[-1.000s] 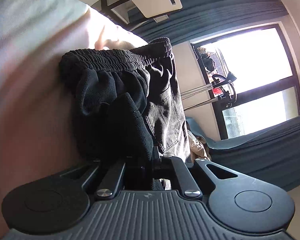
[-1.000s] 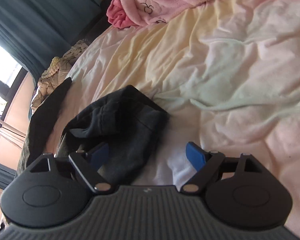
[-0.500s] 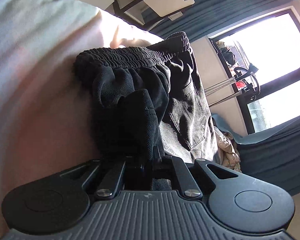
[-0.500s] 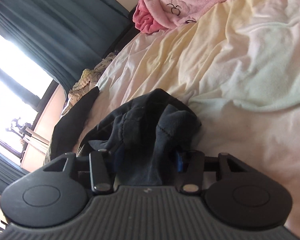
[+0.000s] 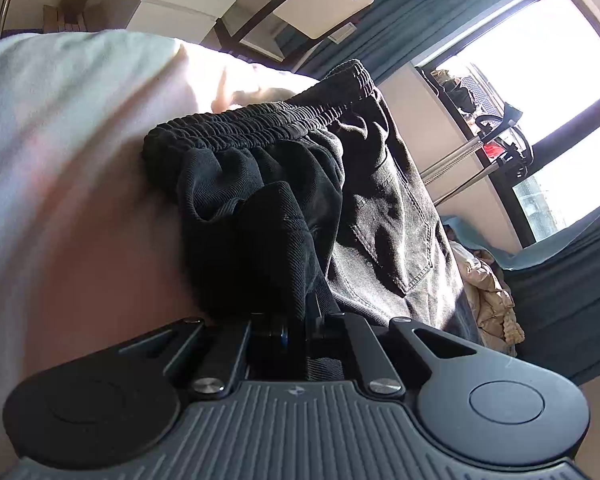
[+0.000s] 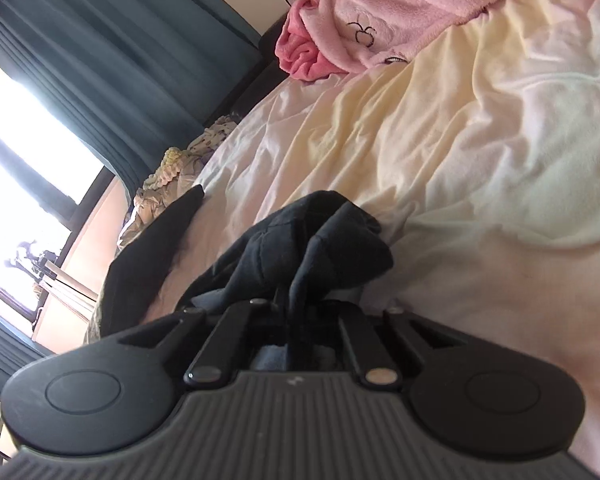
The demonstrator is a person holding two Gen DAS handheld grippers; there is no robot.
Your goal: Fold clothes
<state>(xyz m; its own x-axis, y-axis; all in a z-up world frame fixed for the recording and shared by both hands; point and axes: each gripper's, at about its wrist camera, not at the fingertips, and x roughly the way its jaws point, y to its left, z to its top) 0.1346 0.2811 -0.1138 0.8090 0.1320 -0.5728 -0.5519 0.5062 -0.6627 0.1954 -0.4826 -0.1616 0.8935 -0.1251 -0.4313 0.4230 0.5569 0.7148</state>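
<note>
Handling black shorts (image 5: 284,200), lying bunched on the bed (image 5: 60,160), centre of the left wrist view, elastic waistband (image 5: 260,128) running across upper centre of frame.

Left gripper (image 5: 300,316) clenched on a thick fold of the dark twill, lower centre of frame. Right gripper (image 6: 296,312) clamped tight on a bunched corner of the same dark fabric, lower centre of the right wrist view. Cannot tell which hem or edge each one is gripping.

Judging handling: soft, limp, light-to-medium cotton twill; no stiffness, so sagging between the two holds unless pulled taut. Not slippery, not fragile. Gathered waistband adding bulk, likely springing back after flattening.

Judging best holds: at corners or along the waistband ends, pinching a single layer stack rather than a wad, for a square fold. Current grips looking bunched, so risking a skewed crease.

Pink blanket (image 6: 400,12) sitting upper right of the right wrist view, well apart from the shorts.
</note>
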